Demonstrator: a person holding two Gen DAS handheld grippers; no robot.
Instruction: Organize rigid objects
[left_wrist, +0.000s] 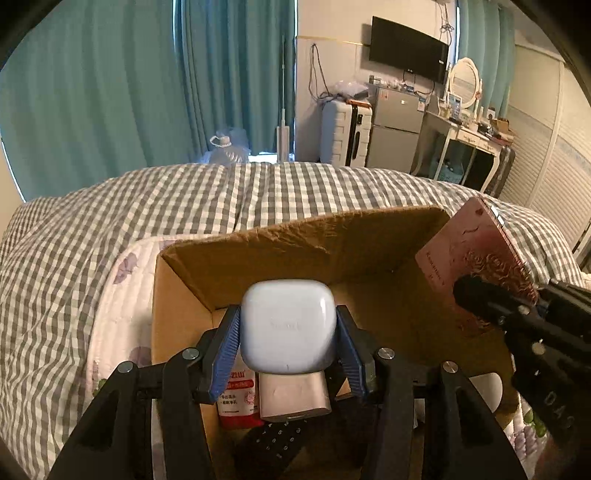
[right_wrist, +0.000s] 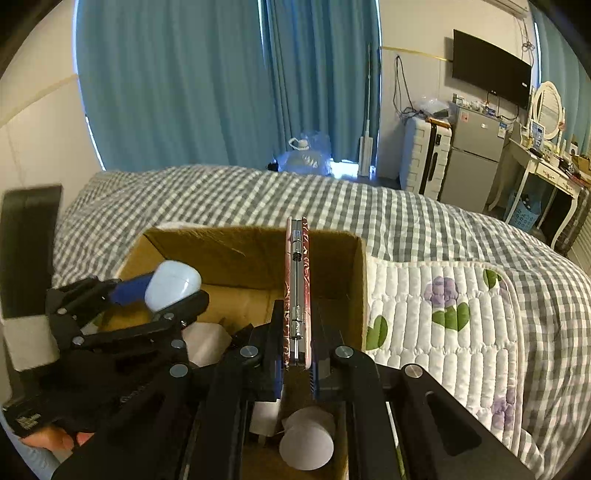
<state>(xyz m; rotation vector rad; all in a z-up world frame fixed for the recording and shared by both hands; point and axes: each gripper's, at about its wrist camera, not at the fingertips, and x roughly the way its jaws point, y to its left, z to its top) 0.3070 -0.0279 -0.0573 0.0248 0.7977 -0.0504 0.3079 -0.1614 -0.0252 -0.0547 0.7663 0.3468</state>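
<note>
My left gripper (left_wrist: 288, 328) is shut on a pale blue earbud case (left_wrist: 288, 326) and holds it above the open cardboard box (left_wrist: 295, 240). The case also shows in the right wrist view (right_wrist: 171, 284). My right gripper (right_wrist: 297, 332) is shut on a pink patterned phone (right_wrist: 296, 288), held edge-up over the box (right_wrist: 251, 240). In the left wrist view the phone (left_wrist: 469, 258) hangs over the box's right side. Inside the box lie a red-and-white packet (left_wrist: 236, 398), a pinkish power bank (left_wrist: 293, 400) and a black remote (left_wrist: 277, 443).
The box rests on a floral quilted pad (right_wrist: 443, 325) on a grey checked bedspread (left_wrist: 110, 221). A white round object (right_wrist: 306, 443) and white paper lie in the box. Beyond the bed are teal curtains, a water jug (left_wrist: 227, 147), a suitcase, a fridge and a dressing table.
</note>
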